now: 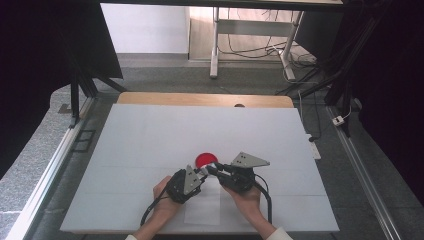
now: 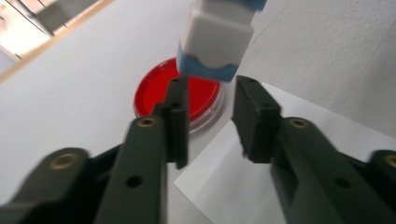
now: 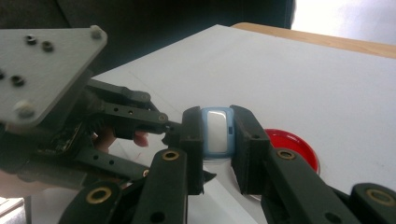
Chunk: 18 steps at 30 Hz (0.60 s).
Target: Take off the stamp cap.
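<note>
A red petri dish (image 1: 205, 160) (image 2: 154, 93) (image 3: 299, 144) sits on the white table (image 1: 150, 140) just beyond both grippers. My right gripper (image 1: 212, 167) (image 3: 217, 135) is shut on a small white piece with a blue band (image 3: 217, 130) (image 2: 217, 32), held over the dish's near edge. My left gripper (image 1: 204, 172) (image 2: 212, 116) meets it from the left. Its jaws are closed around a pale, see-through part just under the blue band. What that part is stays hard to tell.
A white paper sheet (image 1: 202, 210) (image 2: 224, 186) lies on the table under the hands. A wooden strip (image 1: 200, 98) runs along the table's far edge. Metal rails (image 1: 50, 170) flank the table, and desk legs and cables (image 1: 250, 50) stand beyond it.
</note>
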Motion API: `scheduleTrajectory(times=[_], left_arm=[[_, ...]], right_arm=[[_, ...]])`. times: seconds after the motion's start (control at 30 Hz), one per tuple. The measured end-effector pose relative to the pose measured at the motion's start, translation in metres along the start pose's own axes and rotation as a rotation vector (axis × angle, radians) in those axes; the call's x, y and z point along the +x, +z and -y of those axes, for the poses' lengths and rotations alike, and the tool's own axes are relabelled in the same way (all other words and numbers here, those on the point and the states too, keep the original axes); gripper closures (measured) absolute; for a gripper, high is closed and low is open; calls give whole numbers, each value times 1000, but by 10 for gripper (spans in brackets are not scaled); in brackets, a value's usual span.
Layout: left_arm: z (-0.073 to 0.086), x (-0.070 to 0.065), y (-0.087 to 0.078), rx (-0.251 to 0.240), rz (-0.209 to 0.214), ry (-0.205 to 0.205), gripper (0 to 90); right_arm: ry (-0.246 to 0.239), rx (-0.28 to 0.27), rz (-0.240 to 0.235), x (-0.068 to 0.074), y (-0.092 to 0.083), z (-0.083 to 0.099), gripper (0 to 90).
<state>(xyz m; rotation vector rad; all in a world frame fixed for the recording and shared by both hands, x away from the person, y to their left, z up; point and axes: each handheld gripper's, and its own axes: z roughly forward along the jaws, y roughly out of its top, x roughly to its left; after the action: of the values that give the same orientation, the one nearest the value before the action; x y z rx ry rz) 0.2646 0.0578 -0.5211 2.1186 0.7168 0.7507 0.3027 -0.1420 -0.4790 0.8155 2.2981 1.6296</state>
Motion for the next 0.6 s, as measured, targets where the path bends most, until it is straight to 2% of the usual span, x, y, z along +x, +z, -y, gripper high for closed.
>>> scheduleTrajectory(times=[0.07, 0.23, 0.37, 0.47, 0.6], left_arm=[[-1, -1, 0, -3, -19, 5, 580], [-1, 2, -2, -18, -39, -2, 534], [-1, 0, -2, -35, -34, 22, 556], [-1, -1, -2, -39, -23, 37, 611], [-1, 0, -2, -37, -5, 18, 631]], right_arm=[[-2, 8, 0, 1, 1, 0, 752], [3, 28, -6, 1, 3, 1, 752], [15, 30, -11, 0, 3, 1, 752], [25, 34, -14, 0, 4, 1, 752], [26, 34, -11, 0, 4, 1, 752]])
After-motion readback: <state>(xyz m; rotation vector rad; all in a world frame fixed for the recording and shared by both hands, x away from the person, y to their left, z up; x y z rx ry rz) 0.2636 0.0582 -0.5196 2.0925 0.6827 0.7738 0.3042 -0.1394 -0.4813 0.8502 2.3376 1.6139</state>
